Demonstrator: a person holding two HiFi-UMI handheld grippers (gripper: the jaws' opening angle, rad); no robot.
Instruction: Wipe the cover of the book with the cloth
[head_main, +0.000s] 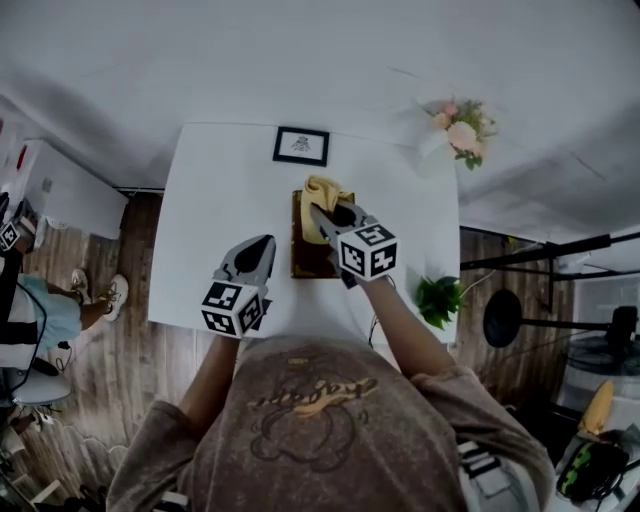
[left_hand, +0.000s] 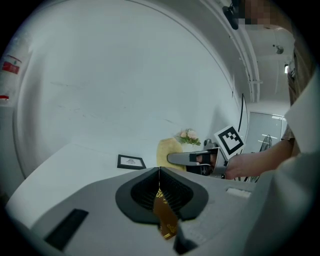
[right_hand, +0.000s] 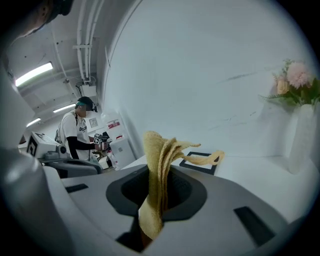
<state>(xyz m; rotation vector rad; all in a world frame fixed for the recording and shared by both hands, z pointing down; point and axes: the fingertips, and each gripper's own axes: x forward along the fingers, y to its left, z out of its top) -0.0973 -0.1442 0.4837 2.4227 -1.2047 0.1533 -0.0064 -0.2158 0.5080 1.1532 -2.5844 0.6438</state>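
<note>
A dark brown book (head_main: 308, 258) lies in the middle of the white table (head_main: 220, 200). My right gripper (head_main: 325, 215) hovers over the book's far end, shut on a yellow cloth (head_main: 323, 190). In the right gripper view the cloth (right_hand: 159, 165) stands up folded between the jaws of this gripper (right_hand: 160, 170) and hangs below them. My left gripper (head_main: 262, 248) sits just left of the book with its jaws shut (left_hand: 159, 171). A brown strip with gold print (left_hand: 166, 220) shows in the slot under the jaws; I cannot tell whether it is held.
A small black-framed picture (head_main: 301, 146) lies at the table's far edge. A vase of pink flowers (head_main: 460, 128) stands at the far right corner, and a green plant (head_main: 438, 298) sits by the right edge. A person (right_hand: 77, 132) stands far off to the left.
</note>
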